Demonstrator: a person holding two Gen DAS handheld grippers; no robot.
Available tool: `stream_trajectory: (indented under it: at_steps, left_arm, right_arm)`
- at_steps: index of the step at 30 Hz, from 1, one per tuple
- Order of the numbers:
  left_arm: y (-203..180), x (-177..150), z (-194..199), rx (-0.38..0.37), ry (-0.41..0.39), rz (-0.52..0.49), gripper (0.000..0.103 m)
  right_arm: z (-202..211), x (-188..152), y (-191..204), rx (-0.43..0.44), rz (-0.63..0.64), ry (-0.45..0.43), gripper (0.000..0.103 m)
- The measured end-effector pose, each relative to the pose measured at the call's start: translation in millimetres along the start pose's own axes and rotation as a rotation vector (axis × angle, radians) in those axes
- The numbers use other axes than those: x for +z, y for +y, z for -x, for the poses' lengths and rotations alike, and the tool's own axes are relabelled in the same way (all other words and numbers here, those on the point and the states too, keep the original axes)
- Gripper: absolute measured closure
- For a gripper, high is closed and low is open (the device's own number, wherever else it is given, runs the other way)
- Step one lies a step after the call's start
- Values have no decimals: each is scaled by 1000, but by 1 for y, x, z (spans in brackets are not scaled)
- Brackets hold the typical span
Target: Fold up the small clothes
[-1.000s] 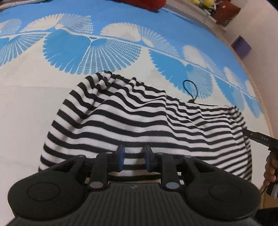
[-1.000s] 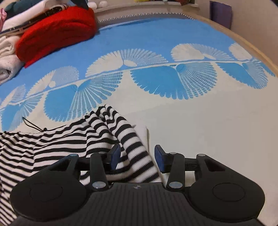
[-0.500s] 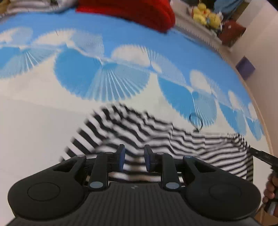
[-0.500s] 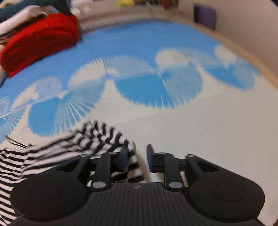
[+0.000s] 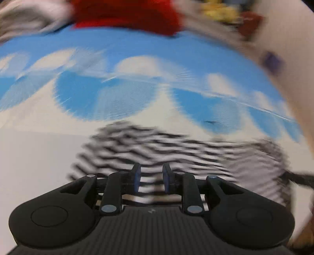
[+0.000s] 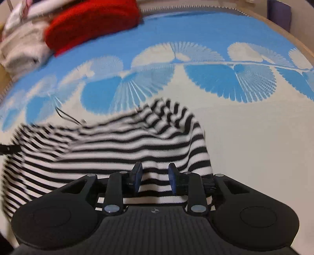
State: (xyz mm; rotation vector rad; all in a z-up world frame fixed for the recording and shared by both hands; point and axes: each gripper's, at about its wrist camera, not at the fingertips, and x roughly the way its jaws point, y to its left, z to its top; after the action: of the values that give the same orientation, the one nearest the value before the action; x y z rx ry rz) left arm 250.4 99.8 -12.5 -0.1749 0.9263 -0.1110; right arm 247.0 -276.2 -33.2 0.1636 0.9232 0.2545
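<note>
A black-and-white striped garment [image 6: 121, 141] lies bunched on the blue-and-white patterned cloth [image 6: 245, 125]. It also shows, blurred, in the left wrist view [image 5: 157, 145]. My left gripper [image 5: 151, 179] has its jaws a small gap apart with striped fabric between and under them. My right gripper [image 6: 154, 176] sits over the garment's right edge, jaws apart with fabric between them. A thin black cord [image 6: 66, 116] trails from the garment's far edge.
A folded red garment [image 6: 92, 25] and white clothes [image 6: 21, 49] lie at the far left. The red garment also shows in the left wrist view [image 5: 125, 15]. A purple box [image 6: 279, 11] stands beyond the surface's wooden rim [image 6: 290, 37].
Both grippers have moved with the striped garment; the left view is now heavily blurred. The right gripper now sits over the garment with more fabric between its jaws, which stand wider than half a second ago.
</note>
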Motion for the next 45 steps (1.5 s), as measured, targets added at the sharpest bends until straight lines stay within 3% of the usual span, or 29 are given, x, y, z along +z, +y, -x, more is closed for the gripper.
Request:
stream_trajectory:
  at_steps: [3, 5, 7, 9, 11, 14, 17, 19, 21, 23, 26, 29, 30, 33, 36, 39, 42, 45]
  left_arm:
    - [-30, -14, -4, -132, 85, -145, 67]
    - [-47, -24, -21, -104, 134, -237, 67]
    - [-54, -31, -44, -36, 176, -281, 66]
    - [-53, -32, -49, -19, 186, -269, 65]
    - [-53, -29, -32, -29, 165, -259, 65]
    - [-42, -34, 5, -106, 121, -292, 64]
    - [-31, -50, 8, -89, 209, -341, 64]
    - [-18, -63, -6, -39, 300, -366, 70]
    - [-13, -64, -3, -56, 285, -384, 71]
    - [-9, -63, 11, -85, 251, -359, 70]
    - [2, -69, 32, -128, 248, -323, 70]
    - [13, -86, 14, -18, 364, -349, 70]
    - [13, -91, 13, 6, 368, -373, 70]
    - [8, -87, 37, 26, 266, -371, 68]
    - [6, -81, 83, 49, 86, -319, 58]
    - [0, -82, 123, 93, -89, -272, 40]
    - [-7, -93, 148, 107, -185, -215, 30]
    - [-1, -115, 154, 122, -212, -130, 30]
  right_arm:
    - [17, -7, -4, 95, 22, 12, 68]
    - [16, -15, -3, 131, 69, 80, 65]
    - [7, -29, 2, 86, 154, 155, 63]
    - [2, -36, 5, 27, 218, 176, 58]
    - [10, -36, 2, 34, 197, 151, 58]
    - [31, -35, -7, 58, 148, 108, 58]
    - [38, -43, -16, 52, 173, 137, 58]
    - [31, -55, -23, 14, 200, 218, 58]
    - [20, -68, -25, -51, 265, 293, 58]
    - [27, -71, -26, -58, 284, 269, 58]
    - [42, -68, -36, -9, 184, 221, 58]
    - [33, -83, -37, -82, 234, 295, 57]
    - [30, -88, -35, -94, 264, 311, 57]
    - [47, -81, -32, -118, 226, 221, 57]
    - [88, -71, -24, -144, 150, 11, 57]
    - [137, -68, -9, -93, 106, -217, 54]
    - [171, -80, 2, -48, 56, -390, 43]
    - [173, -90, 2, -51, -6, -420, 43]
